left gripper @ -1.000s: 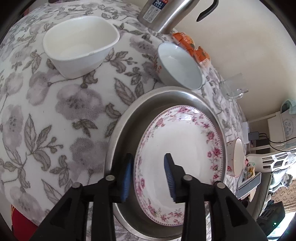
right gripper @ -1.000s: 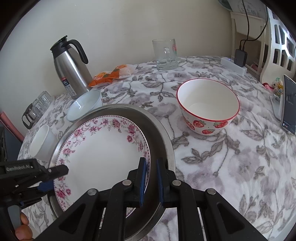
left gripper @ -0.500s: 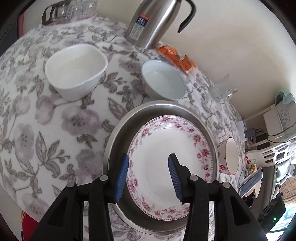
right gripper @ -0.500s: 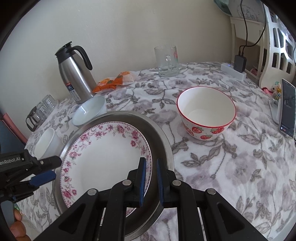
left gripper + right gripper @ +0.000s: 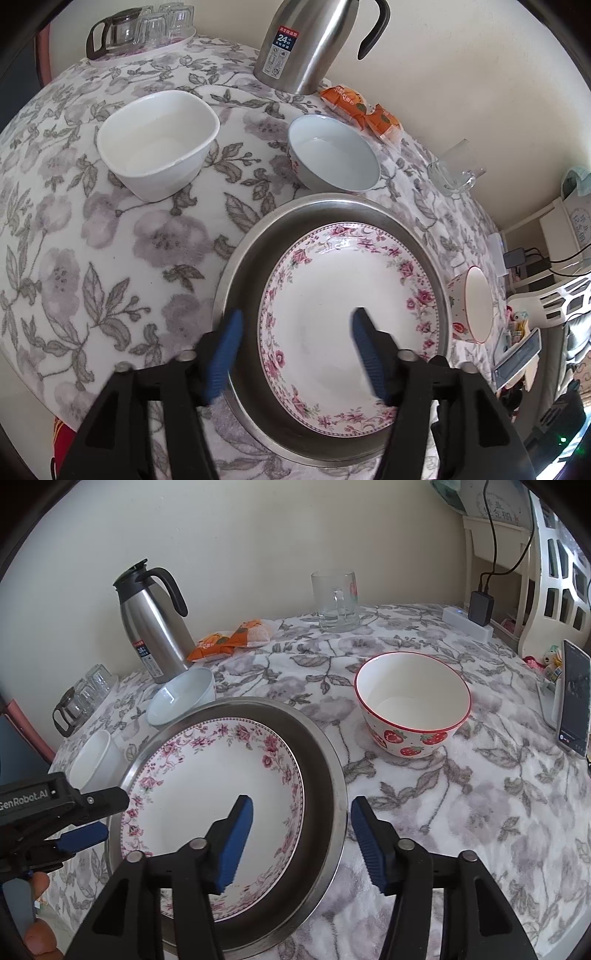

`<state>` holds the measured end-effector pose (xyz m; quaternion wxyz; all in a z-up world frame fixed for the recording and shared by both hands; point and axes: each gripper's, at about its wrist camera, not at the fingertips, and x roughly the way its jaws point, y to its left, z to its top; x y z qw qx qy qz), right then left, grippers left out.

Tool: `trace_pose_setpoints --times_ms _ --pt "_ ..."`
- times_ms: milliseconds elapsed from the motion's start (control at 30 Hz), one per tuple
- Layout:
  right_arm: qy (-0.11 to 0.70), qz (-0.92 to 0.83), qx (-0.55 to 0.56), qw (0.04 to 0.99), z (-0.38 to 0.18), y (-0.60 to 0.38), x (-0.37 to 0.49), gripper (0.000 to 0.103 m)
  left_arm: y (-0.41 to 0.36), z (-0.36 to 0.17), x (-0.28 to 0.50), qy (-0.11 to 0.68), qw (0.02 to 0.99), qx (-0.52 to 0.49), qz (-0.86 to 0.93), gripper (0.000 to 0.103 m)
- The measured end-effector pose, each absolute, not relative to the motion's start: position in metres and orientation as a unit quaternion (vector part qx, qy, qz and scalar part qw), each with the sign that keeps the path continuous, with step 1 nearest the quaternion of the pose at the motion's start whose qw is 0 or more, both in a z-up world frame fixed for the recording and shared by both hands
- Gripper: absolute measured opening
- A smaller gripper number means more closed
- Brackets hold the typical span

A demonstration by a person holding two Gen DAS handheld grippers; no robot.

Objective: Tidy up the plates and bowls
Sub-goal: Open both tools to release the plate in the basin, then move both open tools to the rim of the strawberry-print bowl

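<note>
A white plate with a pink flower rim (image 5: 347,314) (image 5: 207,794) lies inside a wide steel dish (image 5: 243,258) (image 5: 325,775) on the flowered tablecloth. My left gripper (image 5: 295,354) is open and empty, above the near left rim of the plate and dish; it also shows in the right wrist view (image 5: 77,834). My right gripper (image 5: 301,842) is open and empty, its jaws straddling the right rims of plate and dish. A white square bowl (image 5: 159,144), a pale blue bowl (image 5: 332,155) (image 5: 181,698) and a strawberry bowl (image 5: 410,705) (image 5: 472,306) stand around the dish.
A steel thermos (image 5: 151,624) (image 5: 306,40), orange snack packets (image 5: 229,638), a glass mug (image 5: 336,602) and a glass jug with cups (image 5: 140,29) stand at the back. A phone (image 5: 574,698) and power strip (image 5: 469,624) are at the right edge.
Both grippers opened wide. The right one let go of the rims of the plate and dish. Both pulled back and up a little.
</note>
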<state>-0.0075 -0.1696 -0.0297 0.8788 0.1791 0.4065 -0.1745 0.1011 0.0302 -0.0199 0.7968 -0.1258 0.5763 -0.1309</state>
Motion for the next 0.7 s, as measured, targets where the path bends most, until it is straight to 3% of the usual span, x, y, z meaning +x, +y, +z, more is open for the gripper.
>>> trace_pose_setpoints --times_ms 67,267,367,567,700 --pt "0.406 -0.173 0.179 0.879 -0.03 -0.169 -0.007 0.066 0.03 -0.02 0.1 0.572 0.802 -0.119 -0.123 0.083" --pt "0.406 -0.17 0.176 0.88 -0.031 -0.169 -0.007 0.077 0.028 -0.022 0.1 0.568 0.811 -0.093 -0.105 0.084" --pt "0.406 -0.169 0.176 0.88 -0.031 -0.169 -0.007 0.082 0.027 -0.021 0.099 0.562 0.817 -0.085 -0.1 0.095" --pt "0.41 -0.169 0.177 0.879 -0.033 -0.171 -0.009 0.101 0.023 -0.02 0.097 0.559 0.82 -0.074 -0.097 0.095" --pt "0.411 -0.172 0.183 0.876 -0.034 -0.176 -0.011 0.103 0.019 -0.023 0.095 0.566 0.816 -0.074 -0.097 0.095"
